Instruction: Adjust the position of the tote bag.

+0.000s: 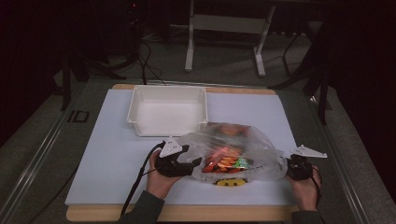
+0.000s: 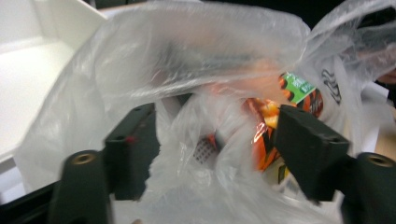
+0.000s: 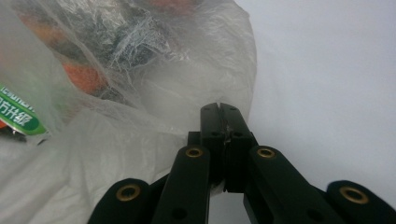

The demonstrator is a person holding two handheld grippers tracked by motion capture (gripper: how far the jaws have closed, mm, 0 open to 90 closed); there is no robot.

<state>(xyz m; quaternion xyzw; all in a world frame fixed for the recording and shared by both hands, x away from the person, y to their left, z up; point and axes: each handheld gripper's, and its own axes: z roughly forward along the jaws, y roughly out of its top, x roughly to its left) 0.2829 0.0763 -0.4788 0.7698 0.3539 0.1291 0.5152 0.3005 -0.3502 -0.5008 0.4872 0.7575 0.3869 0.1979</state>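
Note:
A clear plastic bag (image 1: pixel 233 144) lies on the white mat (image 1: pixel 116 158), with orange and green snack packets (image 1: pixel 229 164) inside it. My left gripper (image 1: pixel 196 163) is at the bag's left end. In the left gripper view its jaws stand wide apart around a loose bunch of the bag's film (image 2: pixel 187 70), and an orange and green packet (image 2: pixel 299 91) shows through behind the right jaw. My right gripper (image 1: pixel 285 165) is at the bag's right end. In the right gripper view it (image 3: pixel 219 109) is shut, with a thin edge of the bag (image 3: pixel 140 93) pinched between the jaws.
An empty white bin (image 1: pixel 168 112) stands just behind the bag, towards the left. Something yellow (image 1: pixel 229 183) peeks out under the bag's near side. The mat lies on a wooden board (image 1: pixel 187 213) whose front edge is close to the person's hands.

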